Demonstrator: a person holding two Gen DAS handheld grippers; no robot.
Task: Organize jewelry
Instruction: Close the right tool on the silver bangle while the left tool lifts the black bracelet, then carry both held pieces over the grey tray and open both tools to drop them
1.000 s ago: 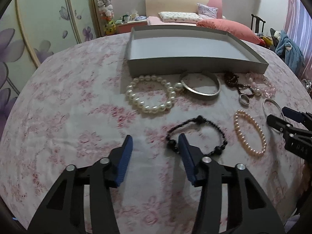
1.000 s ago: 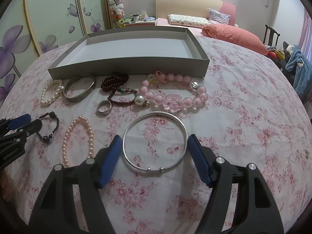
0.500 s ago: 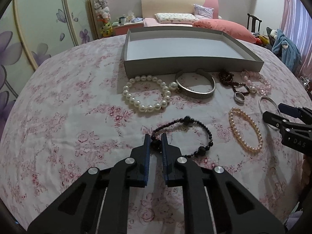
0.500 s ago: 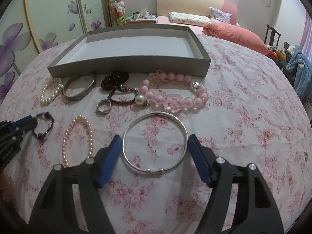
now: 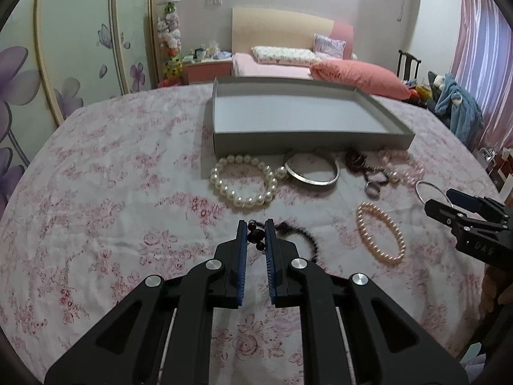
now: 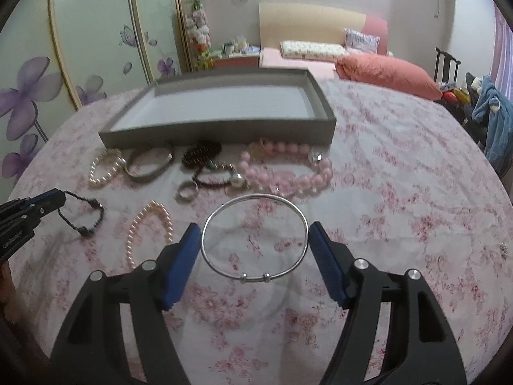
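My left gripper (image 5: 255, 224) is shut on the near end of a black beaded bracelet (image 5: 298, 232), which hangs from the jaws and trails onto the floral cloth; it also shows in the right wrist view as the black bracelet (image 6: 86, 221). My right gripper (image 6: 255, 234) holds a thin silver bangle (image 6: 253, 196) across its width, a blue pad pressing on each side, just above the cloth. The empty grey tray (image 5: 311, 139) lies beyond the row of jewelry.
On the cloth before the tray lie a white pearl bracelet (image 5: 243, 181), a silver cuff (image 5: 312, 171), dark red beads (image 6: 202, 152), a ring (image 6: 187, 191), a pink bead bracelet (image 6: 288, 173) and a peach pearl bracelet (image 5: 380, 237). Bed and chair stand behind.
The left jaws closed on the black bracelet and rose, pulling its near end off the cloth. The right gripper rose slightly with the bangle still between its pads.
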